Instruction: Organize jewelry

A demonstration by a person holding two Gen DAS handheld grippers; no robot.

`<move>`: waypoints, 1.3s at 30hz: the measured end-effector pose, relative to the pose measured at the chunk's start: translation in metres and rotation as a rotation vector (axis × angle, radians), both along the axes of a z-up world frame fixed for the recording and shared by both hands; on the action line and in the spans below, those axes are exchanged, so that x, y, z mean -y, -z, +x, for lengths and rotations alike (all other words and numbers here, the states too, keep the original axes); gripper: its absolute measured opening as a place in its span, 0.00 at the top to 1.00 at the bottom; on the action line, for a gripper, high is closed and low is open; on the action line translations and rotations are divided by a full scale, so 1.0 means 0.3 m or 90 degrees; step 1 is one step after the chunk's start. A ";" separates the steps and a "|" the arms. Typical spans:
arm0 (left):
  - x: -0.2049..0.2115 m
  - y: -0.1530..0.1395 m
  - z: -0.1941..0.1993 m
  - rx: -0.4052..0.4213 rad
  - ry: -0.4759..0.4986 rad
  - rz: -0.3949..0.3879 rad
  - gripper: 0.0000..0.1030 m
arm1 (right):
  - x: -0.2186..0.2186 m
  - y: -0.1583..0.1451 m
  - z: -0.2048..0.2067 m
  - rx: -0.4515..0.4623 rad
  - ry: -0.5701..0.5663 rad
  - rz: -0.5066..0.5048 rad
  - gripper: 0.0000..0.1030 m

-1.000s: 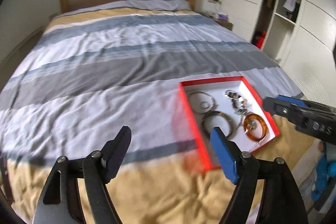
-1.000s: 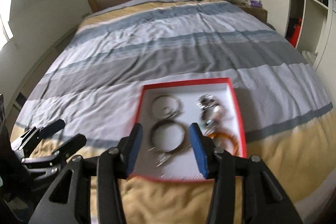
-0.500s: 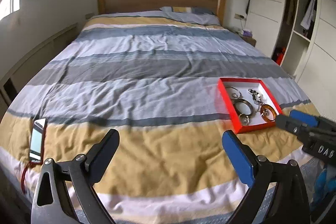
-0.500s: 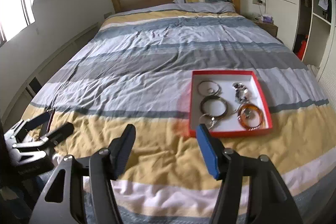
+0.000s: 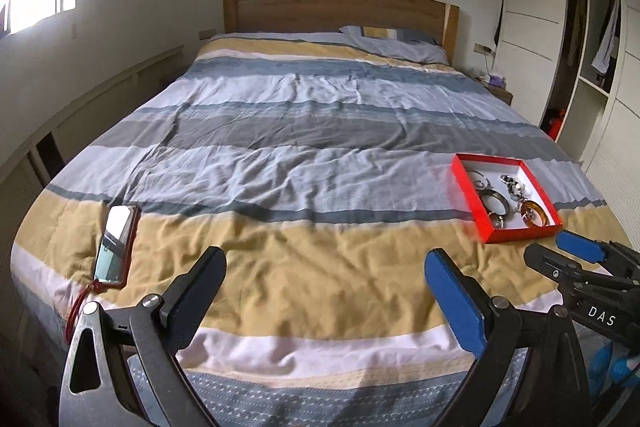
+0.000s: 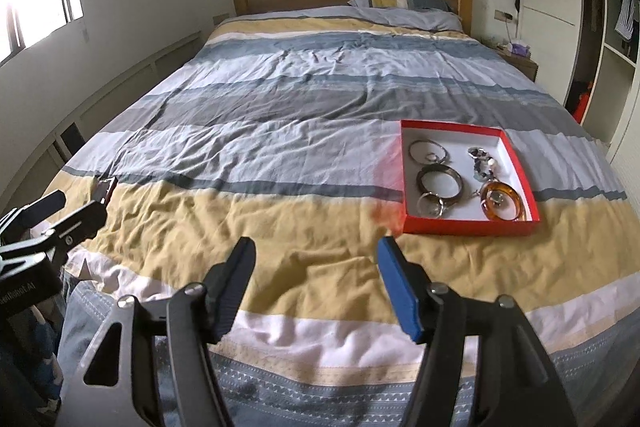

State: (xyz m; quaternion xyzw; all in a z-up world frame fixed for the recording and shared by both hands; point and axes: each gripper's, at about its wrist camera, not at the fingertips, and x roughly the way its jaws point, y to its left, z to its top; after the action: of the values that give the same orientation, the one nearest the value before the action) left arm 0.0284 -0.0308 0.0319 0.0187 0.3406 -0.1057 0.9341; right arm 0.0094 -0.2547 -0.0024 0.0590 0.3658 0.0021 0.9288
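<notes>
Right wrist view: red box (image 6: 468, 223) sits on the bed (image 6: 280, 131) near its right edge, toward the foot, on the yellow stripe. Inside: silver bangle (image 6: 428, 151), dark bangle (image 6: 439, 181), beaded bracelet (image 6: 482, 161), amber bangle (image 6: 502, 205), all loose, some touching. Right hand-held gripper (image 6: 316, 287) hovers over the foot edge, jaws wide, holding nothing, box ahead to its right. Left hand-held gripper (image 5: 324, 291) also wide and empty, over the foot of the bed, well apart from the box. Judging by this, all jewelry looks boxed; the step looks like either a finish or the wait before a pick. Next pick would need a narrow approach over the box rim. Phone (image 5: 116, 237) lies near the bed's left edge, out of the way. Soft wrinkled duvet could let the box tip.
</notes>
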 end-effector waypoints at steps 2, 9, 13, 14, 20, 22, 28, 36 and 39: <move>-0.023 0.014 -0.002 -0.009 -0.005 -0.006 0.05 | -0.003 0.011 -0.008 -0.001 0.004 -0.006 0.40; -0.081 0.074 -0.016 -0.018 -0.030 -0.003 0.01 | -0.008 0.059 -0.048 -0.010 0.028 -0.029 0.39; -0.079 0.094 -0.029 -0.022 -0.031 0.010 0.01 | 0.002 0.068 -0.070 -0.008 0.038 -0.027 0.39; -0.076 0.096 -0.034 -0.023 -0.029 0.012 0.01 | 0.004 0.068 -0.076 -0.007 0.041 -0.029 0.39; -0.057 0.094 -0.055 -0.018 -0.018 0.030 0.01 | 0.017 0.052 -0.099 0.010 0.049 -0.026 0.39; -0.052 0.093 -0.059 -0.019 -0.016 0.030 0.01 | 0.021 0.046 -0.107 0.015 0.051 -0.029 0.39; -0.043 0.097 -0.067 -0.019 -0.017 0.032 0.01 | 0.040 0.038 -0.128 0.021 0.061 -0.032 0.39; -0.042 0.088 -0.074 -0.008 -0.022 0.039 0.01 | 0.054 0.045 -0.140 0.020 0.071 -0.031 0.39; -0.044 0.085 -0.076 -0.004 -0.023 0.046 0.01 | 0.054 0.044 -0.140 0.020 0.071 -0.032 0.39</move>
State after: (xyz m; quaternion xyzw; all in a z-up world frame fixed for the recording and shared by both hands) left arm 0.0057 -0.0177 0.0065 0.0456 0.3476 -0.0768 0.9334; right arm -0.0325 -0.2709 -0.0157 0.0563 0.3470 -0.0581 0.9344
